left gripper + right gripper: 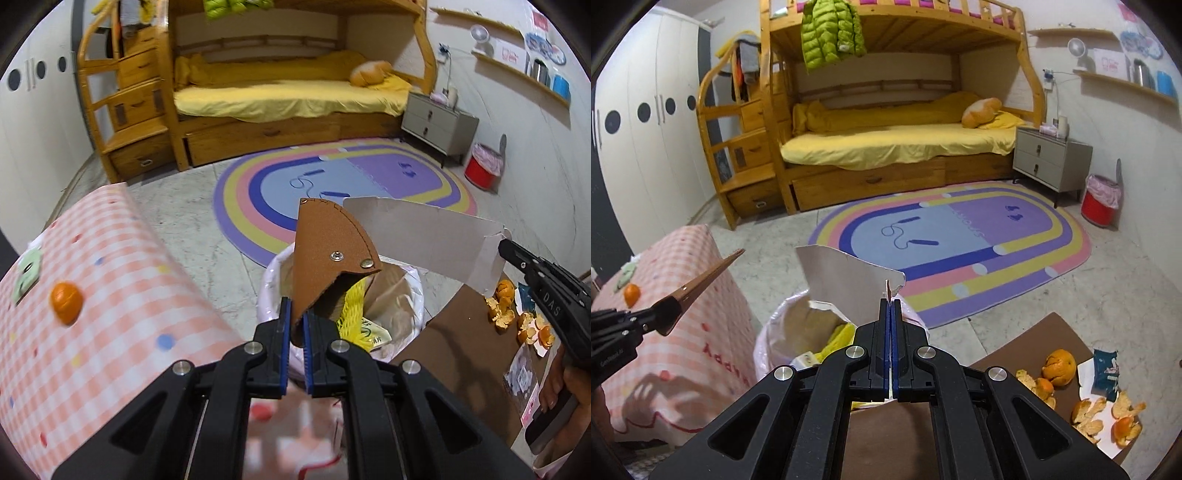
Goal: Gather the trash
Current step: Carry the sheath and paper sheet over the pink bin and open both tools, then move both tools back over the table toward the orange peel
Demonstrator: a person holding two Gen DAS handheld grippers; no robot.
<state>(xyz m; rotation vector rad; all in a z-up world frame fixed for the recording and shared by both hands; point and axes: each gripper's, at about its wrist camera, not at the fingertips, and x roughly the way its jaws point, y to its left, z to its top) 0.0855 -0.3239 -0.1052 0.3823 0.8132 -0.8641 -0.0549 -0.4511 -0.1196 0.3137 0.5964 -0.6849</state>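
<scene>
left gripper [294,325] jaws pinching brown leather flap [328,258] — right gripper [890,314] jaws clamped on white cardboard [846,284]

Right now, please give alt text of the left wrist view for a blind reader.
The left tool grips a brown leather piece above a white trash bag. On the right, the right tool holds white cardboard; orange peels lie on a brown table.

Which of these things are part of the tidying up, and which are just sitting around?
Part of the job:
left gripper holding brown piece
right gripper holding torn cardboard
trash bag
orange peels

Just lying about:
rug
bed
green jacket
</scene>
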